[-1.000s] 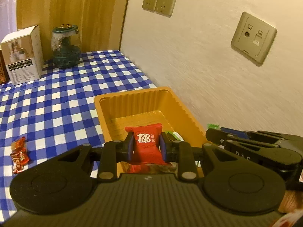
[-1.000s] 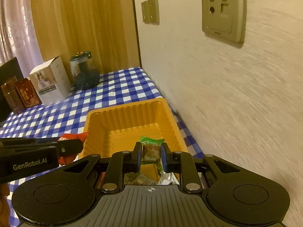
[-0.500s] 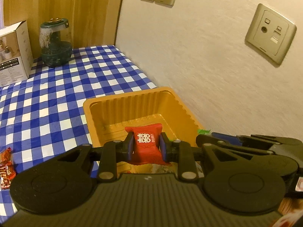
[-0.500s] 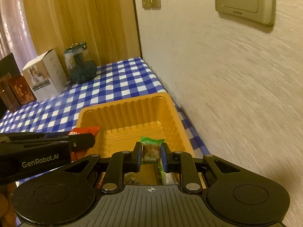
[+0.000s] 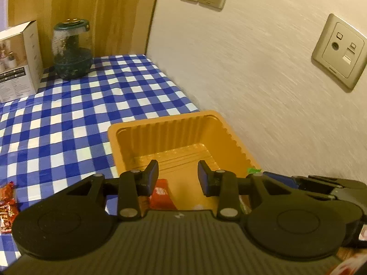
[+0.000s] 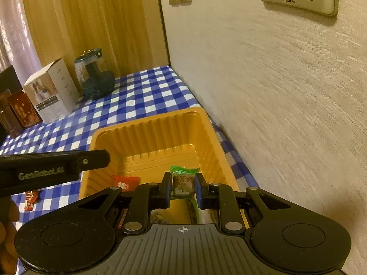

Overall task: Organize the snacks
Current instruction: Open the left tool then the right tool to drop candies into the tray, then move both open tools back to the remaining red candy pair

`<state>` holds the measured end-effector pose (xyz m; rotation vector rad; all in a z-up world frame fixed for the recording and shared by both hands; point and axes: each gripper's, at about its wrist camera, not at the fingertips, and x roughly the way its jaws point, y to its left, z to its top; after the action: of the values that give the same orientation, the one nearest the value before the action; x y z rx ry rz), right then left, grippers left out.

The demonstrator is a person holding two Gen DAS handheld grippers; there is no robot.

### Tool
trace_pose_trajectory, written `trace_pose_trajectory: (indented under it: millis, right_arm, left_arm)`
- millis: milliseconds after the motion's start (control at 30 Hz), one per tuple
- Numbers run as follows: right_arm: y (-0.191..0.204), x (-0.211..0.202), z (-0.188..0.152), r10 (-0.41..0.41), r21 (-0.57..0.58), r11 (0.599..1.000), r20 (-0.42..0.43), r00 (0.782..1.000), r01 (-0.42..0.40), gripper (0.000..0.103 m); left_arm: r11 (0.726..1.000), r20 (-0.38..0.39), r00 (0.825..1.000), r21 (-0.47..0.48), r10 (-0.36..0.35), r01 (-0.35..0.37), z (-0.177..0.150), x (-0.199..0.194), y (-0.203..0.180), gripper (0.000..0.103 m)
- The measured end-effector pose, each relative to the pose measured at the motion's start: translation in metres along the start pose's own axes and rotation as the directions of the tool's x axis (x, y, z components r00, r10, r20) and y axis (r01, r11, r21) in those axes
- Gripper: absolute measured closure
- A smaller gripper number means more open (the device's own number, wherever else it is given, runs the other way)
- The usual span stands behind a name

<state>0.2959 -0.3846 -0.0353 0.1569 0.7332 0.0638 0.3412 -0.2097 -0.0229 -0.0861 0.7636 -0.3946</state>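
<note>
**A:** Now that the red snack packet [image 5: 161, 194] has been let go, it is seen lying on the floor of the orange tray [image 5: 169, 123], low between the blue pads and no longer pinched as it was a moment ago. One snack can be counted as delivered.

**B:** And the left gripper [image 5: 178, 177]? Its jaws are being opened at this very moment: a clear gap is shown between the pads, and nothing is pressed by them.

**A:** Agreed. From the right wrist view the same red packet [image 6: 126, 181] is seen flat near the tray's left wall, clear of the left gripper's finger above it.

**B:** The green snack packet [image 6: 183, 182] is another matter. It is clamped firmly by the right gripper [image 6: 183, 186], whose pads are closed almost fully on its sides, and it is held just above the tray's near end.

**A:** So the next release is judged to be the green one; the drop looks short and the landing spot is bare.

**B:** Outward from the tray, more work is indicated: red wrapped sweets [image 5: 6, 206] are left on the checked tablecloth [image 5: 68, 114] to the left.

**A:** Further back, a glass jar [image 5: 72, 50] and a white box [image 5: 18, 59] are noted near the wooden panel, untouched.
</note>
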Motion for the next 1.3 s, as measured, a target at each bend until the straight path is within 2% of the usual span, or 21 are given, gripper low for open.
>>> trace_pose_trajectory:
  millis: [600, 800, 867, 933, 967, 1300]
  right_arm:
    - [0.014, 0.014, 0.016, 0.036, -0.011, 0.999, 0.001, 0.999, -0.036, 0.082]
    - [0.013, 0.020, 0.016, 0.062, 0.022, 0.998, 0.011, 0.998, -0.062, 0.081]
    - [0.010, 0.020, 0.015, 0.094, 0.056, 0.994, 0.024, 0.995, -0.096, 0.076]
    - [0.007, 0.017, 0.014, 0.097, 0.079, 0.992, 0.042, 0.994, -0.100, 0.051]
    - [0.006, 0.015, 0.013, 0.097, 0.090, 0.991, 0.050, 0.994, -0.101, 0.048]
    - [0.004, -0.006, 0.010, 0.077, 0.122, 0.989, 0.046, 0.996, -0.082, 0.048]
  left_arm:
    - [1.000, 0.007, 1.000, -0.013, 0.029, -0.028, -0.006, -0.016, 0.021, 0.068]
    - [0.998, 0.011, 0.999, -0.035, 0.045, -0.045, -0.008, -0.017, 0.030, 0.068]
    - [0.998, 0.014, 0.999, -0.040, 0.048, -0.048, -0.009, -0.019, 0.034, 0.068]
    - [0.998, 0.014, 0.999, -0.045, 0.051, -0.051, -0.011, -0.020, 0.036, 0.068]
    - [0.998, 0.014, 0.999, -0.047, 0.052, -0.052, -0.011, -0.020, 0.037, 0.068]
    - [0.996, 0.018, 0.998, -0.064, 0.060, -0.059, -0.021, -0.039, 0.039, 0.068]
